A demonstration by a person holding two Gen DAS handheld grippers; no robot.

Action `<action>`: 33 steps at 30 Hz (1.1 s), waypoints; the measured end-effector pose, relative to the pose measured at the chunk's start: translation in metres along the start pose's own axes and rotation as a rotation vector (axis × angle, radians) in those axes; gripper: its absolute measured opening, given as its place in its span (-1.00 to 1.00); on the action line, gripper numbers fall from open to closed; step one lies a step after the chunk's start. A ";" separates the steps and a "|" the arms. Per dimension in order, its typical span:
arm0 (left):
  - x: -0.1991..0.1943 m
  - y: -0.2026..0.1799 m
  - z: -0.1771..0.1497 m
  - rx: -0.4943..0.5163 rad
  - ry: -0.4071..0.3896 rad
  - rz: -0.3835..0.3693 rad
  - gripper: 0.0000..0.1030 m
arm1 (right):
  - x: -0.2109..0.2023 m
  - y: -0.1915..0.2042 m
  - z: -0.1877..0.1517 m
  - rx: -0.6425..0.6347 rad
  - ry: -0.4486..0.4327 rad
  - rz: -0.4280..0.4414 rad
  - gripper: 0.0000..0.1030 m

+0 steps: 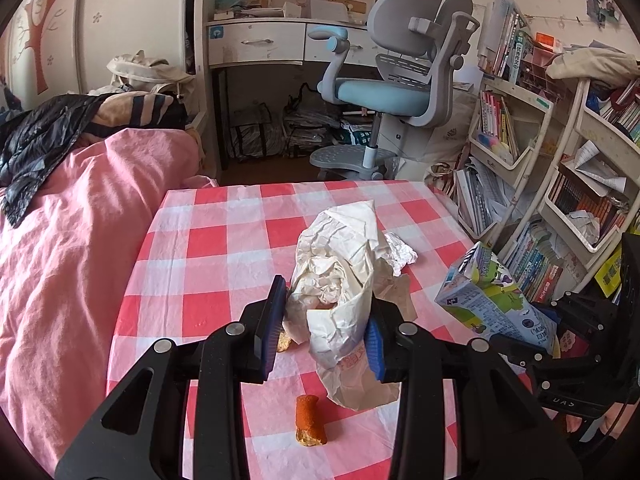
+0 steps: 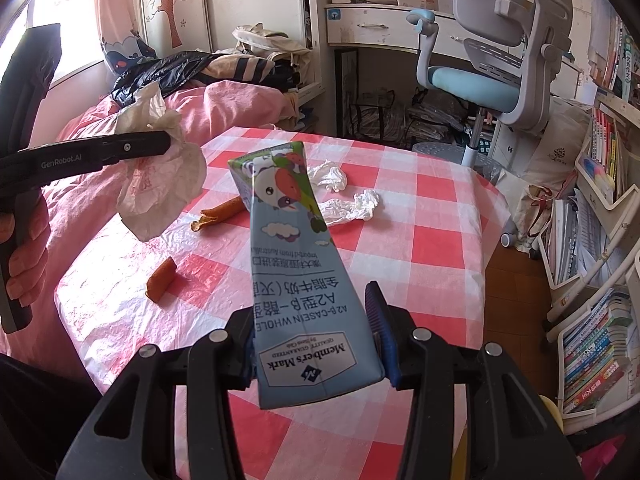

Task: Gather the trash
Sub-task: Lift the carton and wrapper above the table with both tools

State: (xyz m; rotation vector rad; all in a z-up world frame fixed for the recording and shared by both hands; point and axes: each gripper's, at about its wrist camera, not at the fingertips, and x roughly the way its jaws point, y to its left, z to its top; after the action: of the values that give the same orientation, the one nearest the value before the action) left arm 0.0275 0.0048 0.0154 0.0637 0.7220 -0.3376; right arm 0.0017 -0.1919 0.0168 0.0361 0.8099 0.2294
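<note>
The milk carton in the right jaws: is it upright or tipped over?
Tipped: the milk carton is clamped at its base, pointing forward over the checked table.

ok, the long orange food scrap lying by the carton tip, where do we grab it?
Grip the long orange scrap mid-length, from above, jaws across its narrow width. It lies flat on the checked tablecloth, with bare cloth on both long sides. Its torn left end looks crumbly. Both grippers are full, so free one first.

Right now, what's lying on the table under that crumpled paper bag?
Below the lifted paper bag, held in the left tool, lie two orange food scraps on the checked tablecloth. What's inside the bag is hidden.
</note>
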 end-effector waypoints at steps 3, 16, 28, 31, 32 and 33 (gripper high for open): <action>0.000 -0.002 0.000 0.005 0.000 -0.001 -0.34 | 0.000 0.000 0.000 0.000 0.000 0.000 -0.11; 0.006 -0.018 -0.002 0.046 0.006 -0.008 -0.34 | -0.002 -0.002 0.000 0.003 -0.007 0.004 -0.11; 0.010 -0.030 -0.004 0.082 0.008 -0.008 -0.34 | -0.003 -0.003 -0.002 -0.002 -0.008 0.006 -0.11; 0.010 -0.032 -0.005 0.089 0.008 -0.009 -0.34 | -0.003 -0.003 -0.002 -0.001 -0.009 0.006 -0.11; 0.010 -0.032 -0.005 0.091 0.008 -0.009 -0.34 | -0.003 -0.003 -0.002 -0.001 -0.009 0.006 -0.11; 0.010 -0.033 -0.005 0.093 0.008 -0.009 -0.34 | -0.003 -0.003 -0.002 -0.001 -0.009 0.007 -0.11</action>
State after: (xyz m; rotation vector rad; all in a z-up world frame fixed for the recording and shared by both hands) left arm 0.0208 -0.0286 0.0071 0.1502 0.7150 -0.3796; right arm -0.0009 -0.1954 0.0173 0.0391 0.8011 0.2356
